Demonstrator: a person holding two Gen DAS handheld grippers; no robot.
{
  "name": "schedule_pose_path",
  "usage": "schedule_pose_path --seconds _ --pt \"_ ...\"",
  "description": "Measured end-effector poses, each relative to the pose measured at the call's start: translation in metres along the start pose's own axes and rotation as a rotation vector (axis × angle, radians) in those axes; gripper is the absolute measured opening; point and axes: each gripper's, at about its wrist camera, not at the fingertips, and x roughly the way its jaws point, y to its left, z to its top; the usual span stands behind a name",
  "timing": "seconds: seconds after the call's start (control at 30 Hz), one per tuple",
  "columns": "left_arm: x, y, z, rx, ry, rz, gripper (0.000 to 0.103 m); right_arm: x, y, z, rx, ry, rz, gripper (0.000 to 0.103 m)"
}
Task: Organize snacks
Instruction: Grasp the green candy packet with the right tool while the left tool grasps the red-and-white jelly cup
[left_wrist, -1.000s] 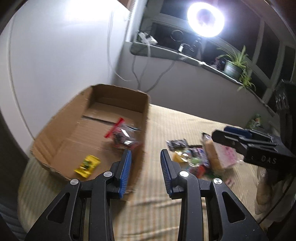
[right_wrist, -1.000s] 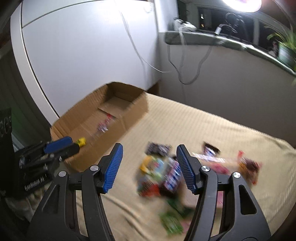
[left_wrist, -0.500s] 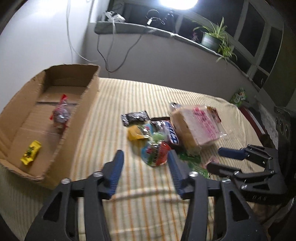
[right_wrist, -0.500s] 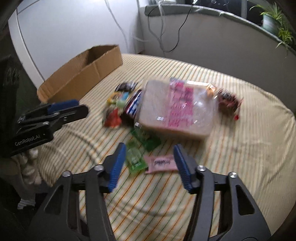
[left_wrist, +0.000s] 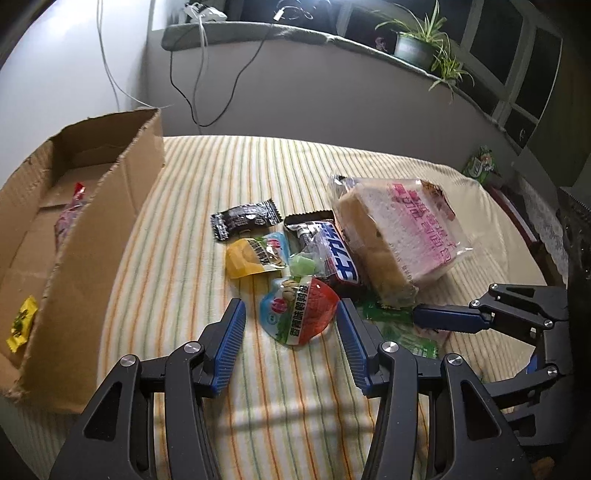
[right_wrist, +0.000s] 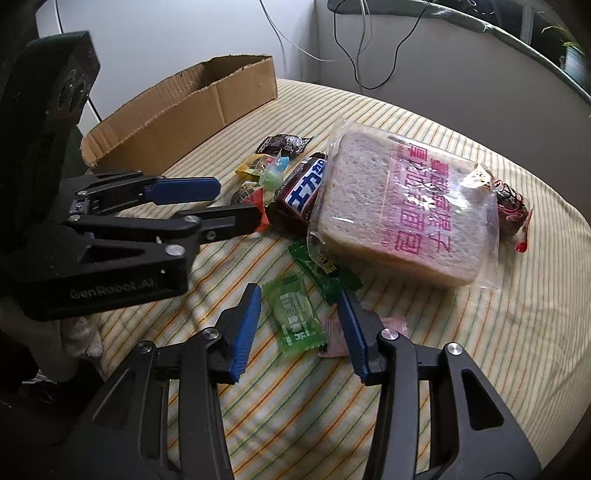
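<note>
My left gripper (left_wrist: 291, 319) is open, its jaws on either side of a red and blue snack pouch (left_wrist: 300, 317) on the striped cloth. My right gripper (right_wrist: 300, 308) is open around a light green candy wrapper (right_wrist: 297, 319). A pile lies beyond: a bagged loaf of bread (left_wrist: 399, 236) (right_wrist: 402, 206), a dark chocolate bar (left_wrist: 332, 254), a yellow pouch (left_wrist: 253, 256), a black packet (left_wrist: 245, 219), a dark green wrapper (right_wrist: 325, 271) and a pink wrapper (right_wrist: 332, 341). The cardboard box (left_wrist: 85, 229) at the left holds a yellow packet (left_wrist: 22, 326) and a red-tipped bag (left_wrist: 72, 212).
The striped cloth (left_wrist: 288, 402) covers a rounded table. A red-wrapped snack (right_wrist: 511, 210) lies behind the bread. A grey ledge with cables and potted plants (left_wrist: 421, 40) runs along the back. A green packet (left_wrist: 480, 166) sits off the table's far right.
Both grippers have swung from the box over to the snack pile and come down close to it. The left now straddles the red pouch, the right the green wrapper.
</note>
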Motion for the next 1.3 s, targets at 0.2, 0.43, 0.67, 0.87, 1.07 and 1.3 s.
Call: schedule_pose_path --seconds 0.2,0.43,0.67,0.87,1.07,1.3 --pt "0.007 -0.004 -0.001 0.018 0.015 0.013 0.05 0.004 0.004 0.002 -0.018 0.008 -0.007 0.044" --pt "0.009 -0.007 -0.001 0.032 0.011 0.028 0.042 0.002 0.003 -0.001 -0.025 0.017 -0.017 0.027" --pt "0.006 -0.006 -0.003 0.028 0.004 0.026 0.039 0.0 0.002 -0.002 -0.025 0.018 -0.02 0.022" --pt "0.001 -0.005 -0.005 0.016 -0.006 0.019 0.039 -0.004 0.0 -0.004 0.0 0.006 -0.018 0.022" --pt "-0.011 -0.002 -0.006 0.0 -0.031 0.011 0.039 -0.013 -0.002 -0.005 0.018 -0.013 -0.018 0.022" --pt "-0.033 0.008 -0.001 -0.024 -0.084 0.023 0.039 -0.028 0.003 0.007 0.013 -0.057 -0.021 0.022"
